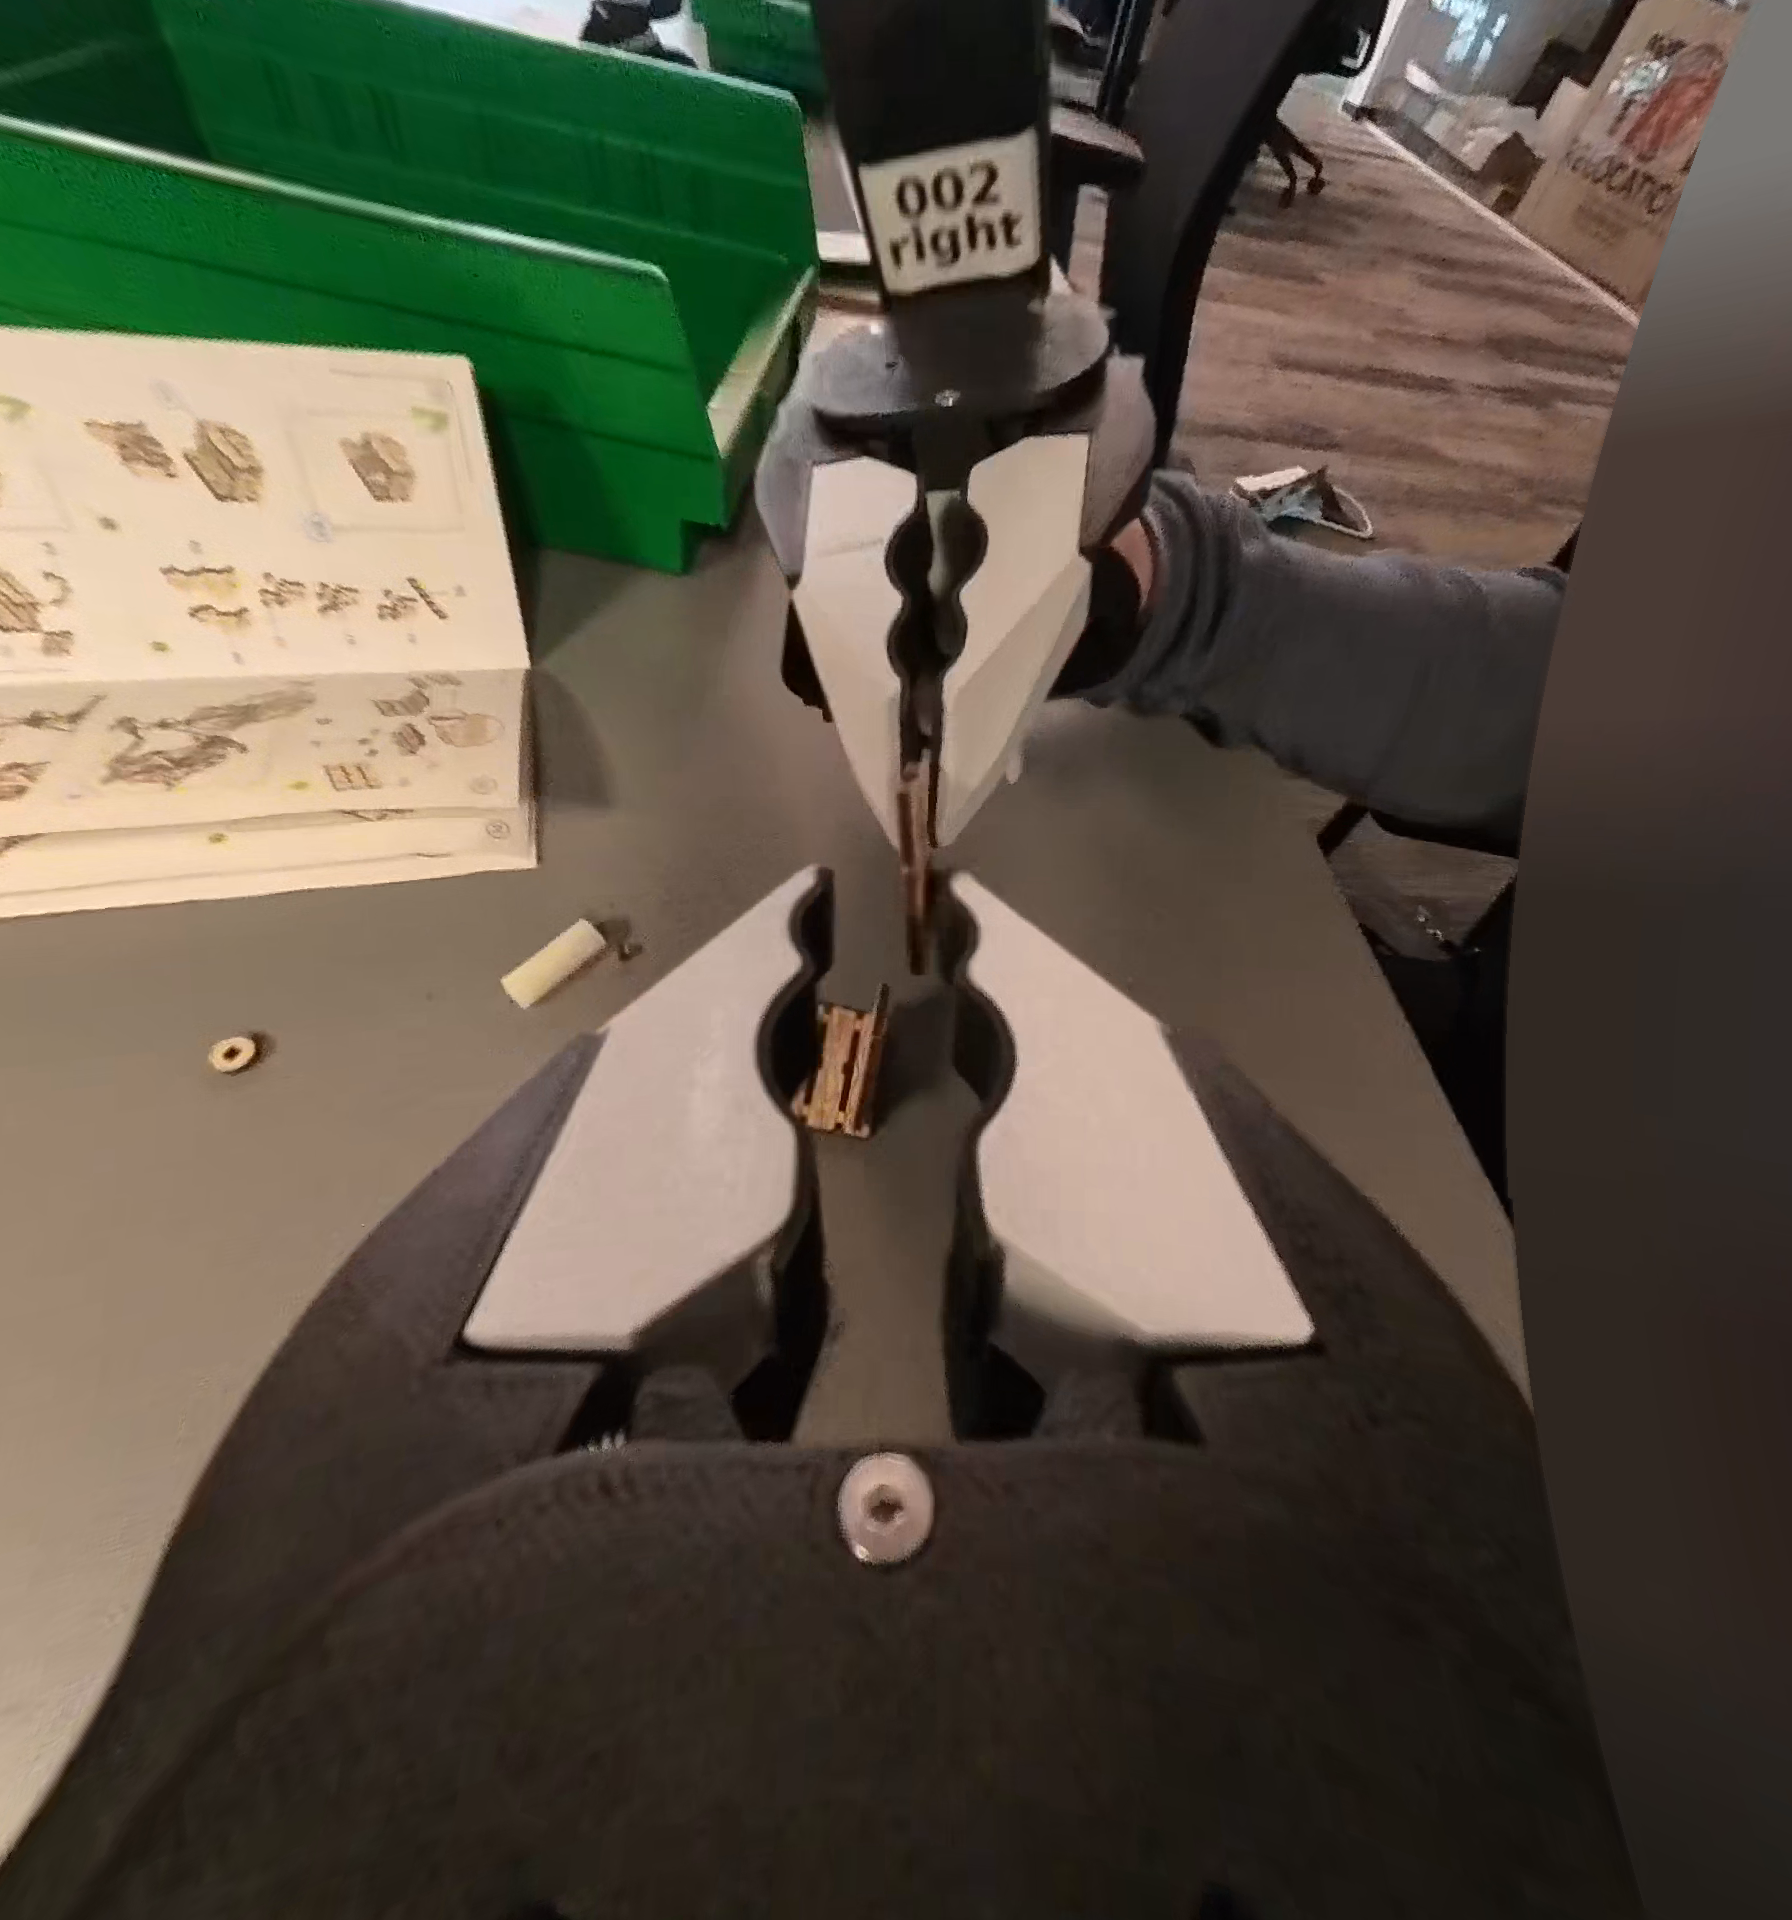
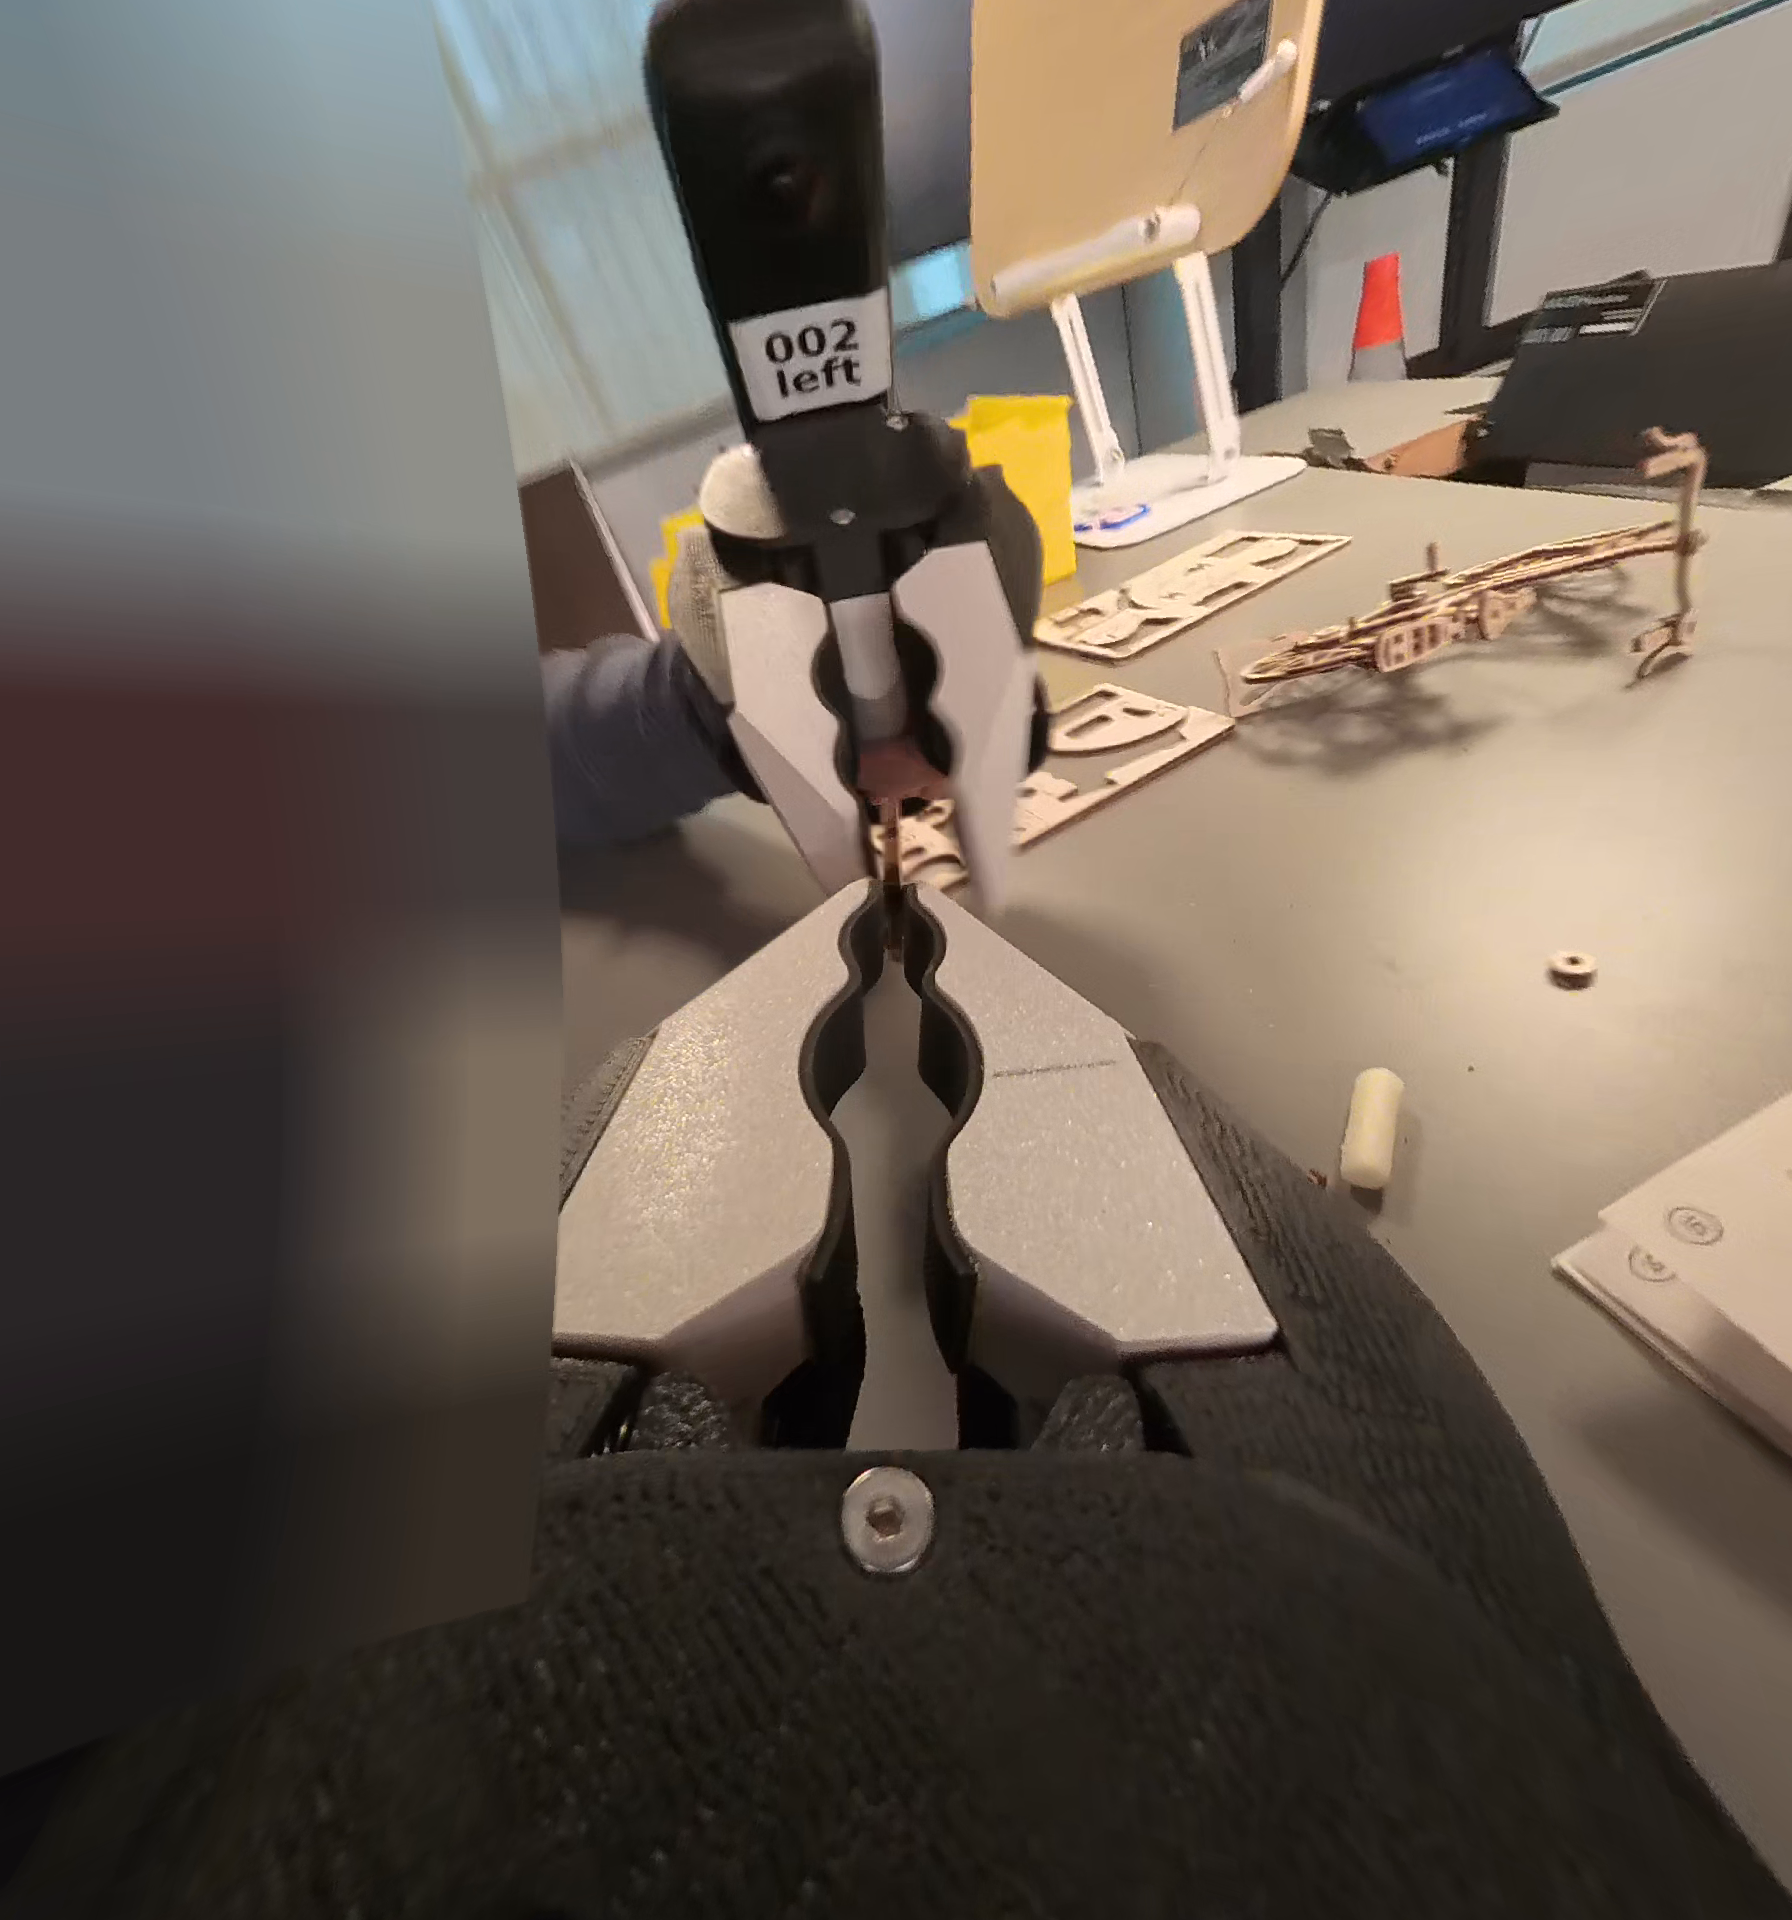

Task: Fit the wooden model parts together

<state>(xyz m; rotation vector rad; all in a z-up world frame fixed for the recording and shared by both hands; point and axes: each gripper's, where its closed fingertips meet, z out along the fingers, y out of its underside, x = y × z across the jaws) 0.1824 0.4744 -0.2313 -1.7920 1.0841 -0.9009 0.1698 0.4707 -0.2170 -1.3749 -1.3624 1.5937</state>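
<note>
- The right tool [image 1: 918, 831], grey-fingered with black wavy pads, is clamped on a thin flat wooden strip [image 1: 915, 894] that pokes out past its tips, edge-on to the camera.
- The left tool [image 1: 887, 914] stands parted. The strip's free end reaches in between its tips, beside the right-hand finger; I cannot tell whether they touch.
- A small slatted wooden block [image 1: 848, 1081] sits in the gap between the left tool's fingers, against the left-hand pad. Whether it is gripped or only resting on the grey surface [image 1: 248, 1247] is unclear.
- Strip and block are near but apart, so this joint looks not yet made.
- In the right wrist view, a long skeletal wooden model frame [image 2: 1474, 623] stands partly built farther off.
- Flat plywood sheets with cut-outs [image 2: 1183, 592] lie beside it, so much assembly likely remains.
- A small wooden ring [image 1: 237, 1055], a pale cylinder [image 1: 559, 961] and an open instruction booklet [image 1: 206, 623] lie unused.
</note>
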